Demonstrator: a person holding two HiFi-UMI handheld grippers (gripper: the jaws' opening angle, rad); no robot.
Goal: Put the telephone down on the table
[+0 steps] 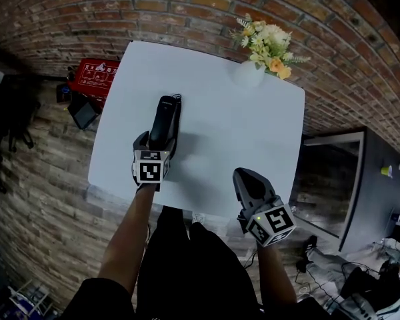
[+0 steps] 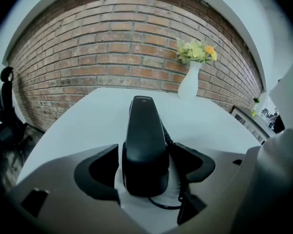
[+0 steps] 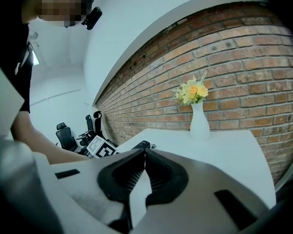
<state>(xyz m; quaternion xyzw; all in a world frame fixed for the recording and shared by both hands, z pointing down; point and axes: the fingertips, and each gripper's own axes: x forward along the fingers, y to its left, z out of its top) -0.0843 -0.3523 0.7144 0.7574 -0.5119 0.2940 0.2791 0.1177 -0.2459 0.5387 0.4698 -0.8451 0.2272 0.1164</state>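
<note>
A black telephone handset (image 1: 165, 122) (image 2: 145, 145) lies lengthwise on the white table (image 1: 240, 132), its coiled cord trailing beside and under it. My left gripper (image 1: 159, 144) (image 2: 145, 152) stands open around the handset's near end. A thin strip of table shows between the left jaw and the handset. Off the table's front right edge, my right gripper (image 1: 243, 179) (image 3: 145, 152) is shut with nothing in it. In the right gripper view the handset's tip (image 3: 140, 145) and the left gripper's marker cube (image 3: 100, 149) show just past the jaws.
A white vase (image 1: 248, 74) (image 2: 189, 84) (image 3: 199, 123) with yellow flowers stands at the table's far edge against the brick wall. A red box (image 1: 93, 75) lies on the floor to the left. Black office chairs (image 3: 66, 135) stand further left.
</note>
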